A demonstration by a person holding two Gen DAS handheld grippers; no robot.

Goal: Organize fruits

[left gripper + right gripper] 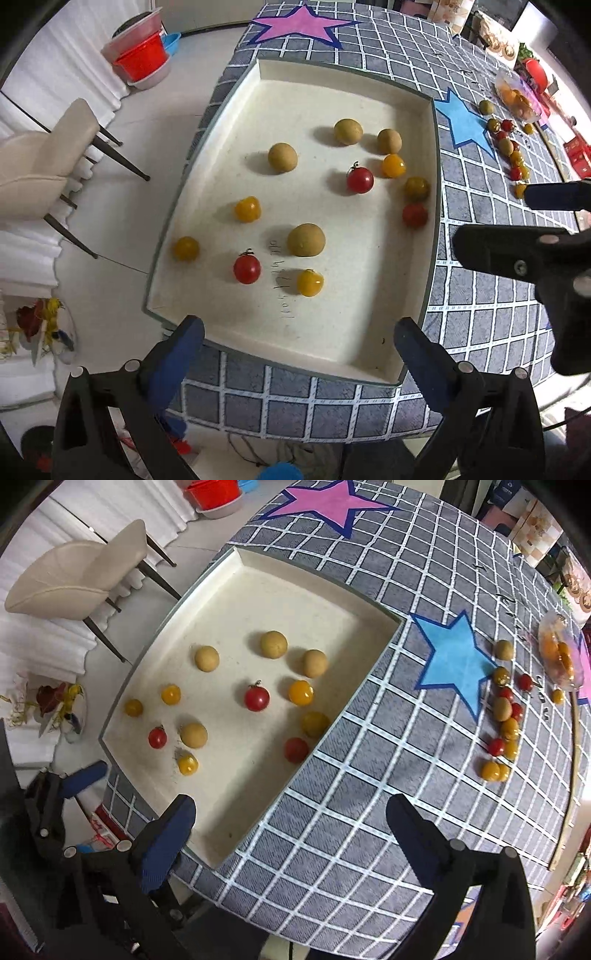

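Below your two wide-open, empty grippers, left (297,332) and right (290,810): tray (236,96), long axis lower left to upper right, fruits (306,240) inside.

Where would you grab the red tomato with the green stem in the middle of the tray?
Grip the red tomato across its round middle, coming straight down from above. It sits alone on the flat tray floor, with free space on each side for fingers, and its stem points up and away.
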